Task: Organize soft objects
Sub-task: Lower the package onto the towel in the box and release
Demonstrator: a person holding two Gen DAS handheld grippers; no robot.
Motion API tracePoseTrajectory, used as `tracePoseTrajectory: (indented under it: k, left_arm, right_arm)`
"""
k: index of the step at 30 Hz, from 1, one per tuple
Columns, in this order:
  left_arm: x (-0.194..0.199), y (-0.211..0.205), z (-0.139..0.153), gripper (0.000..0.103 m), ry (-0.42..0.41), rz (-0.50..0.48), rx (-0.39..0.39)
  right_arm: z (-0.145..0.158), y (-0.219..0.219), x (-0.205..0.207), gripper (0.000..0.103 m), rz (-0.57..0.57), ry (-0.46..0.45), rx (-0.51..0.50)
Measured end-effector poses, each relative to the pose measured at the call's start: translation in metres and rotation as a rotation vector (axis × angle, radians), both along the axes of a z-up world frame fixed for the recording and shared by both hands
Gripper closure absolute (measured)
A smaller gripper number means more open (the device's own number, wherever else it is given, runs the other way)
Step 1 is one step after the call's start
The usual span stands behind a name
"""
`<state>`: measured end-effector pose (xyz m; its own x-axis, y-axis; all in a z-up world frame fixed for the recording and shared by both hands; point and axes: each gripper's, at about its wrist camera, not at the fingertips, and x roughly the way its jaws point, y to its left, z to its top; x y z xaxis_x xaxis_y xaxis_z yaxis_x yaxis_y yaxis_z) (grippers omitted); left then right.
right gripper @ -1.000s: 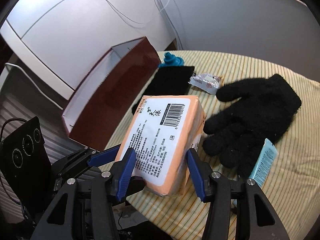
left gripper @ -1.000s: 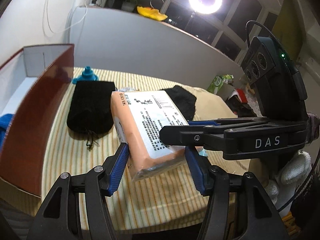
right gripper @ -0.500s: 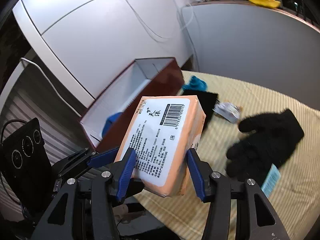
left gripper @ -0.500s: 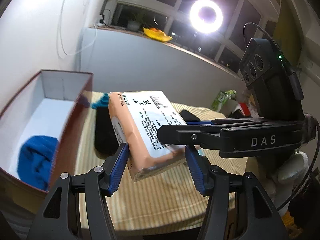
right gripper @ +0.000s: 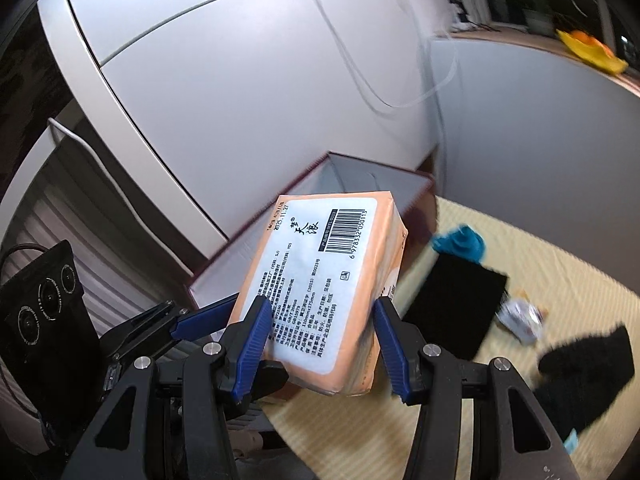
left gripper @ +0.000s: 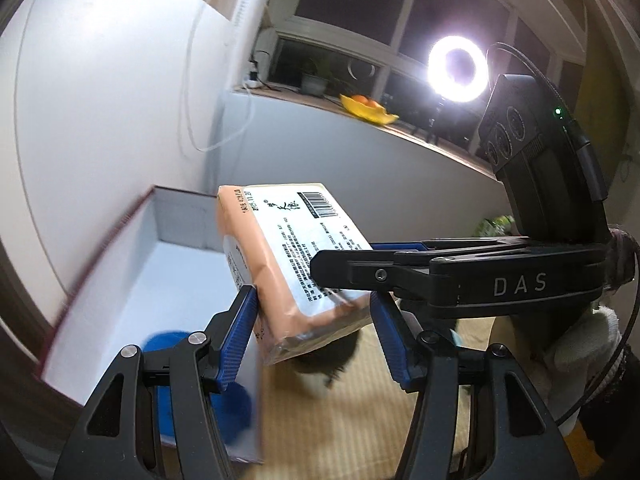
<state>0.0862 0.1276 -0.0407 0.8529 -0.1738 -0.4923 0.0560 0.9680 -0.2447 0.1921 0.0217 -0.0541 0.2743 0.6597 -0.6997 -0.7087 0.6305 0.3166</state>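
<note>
pack: soft orange plastic-wrapped tissue pack [left gripper: 296, 268], mid-frame, long axis pointing away
left tongs [left gripper: 312, 336]: clamped on pack
right tongs [right gripper: 316, 340]: same, gripping sides
box: open red-edged cardboard box [left gripper: 120, 280], lower left, just beyond the pack

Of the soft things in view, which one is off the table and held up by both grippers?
The orange tissue pack. Both hand-held grippers clamp it in the air by the box, while the black pouch and black glove lie on the striped cloth.

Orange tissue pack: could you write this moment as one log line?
tissue pack: held in air | left gripper: gripping | right gripper: gripping | box: open, blue cloth inside
</note>
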Motion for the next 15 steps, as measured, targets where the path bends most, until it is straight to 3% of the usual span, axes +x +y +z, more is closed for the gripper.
tracePoseTrajectory:
  k: [15]
  left_arm:
    - [0.027, 0.051, -0.016, 0.047, 0.054, 0.123, 0.034]
  right_arm:
    - [-0.023, 0.072, 0.038, 0.054, 0.079, 0.026, -0.012]
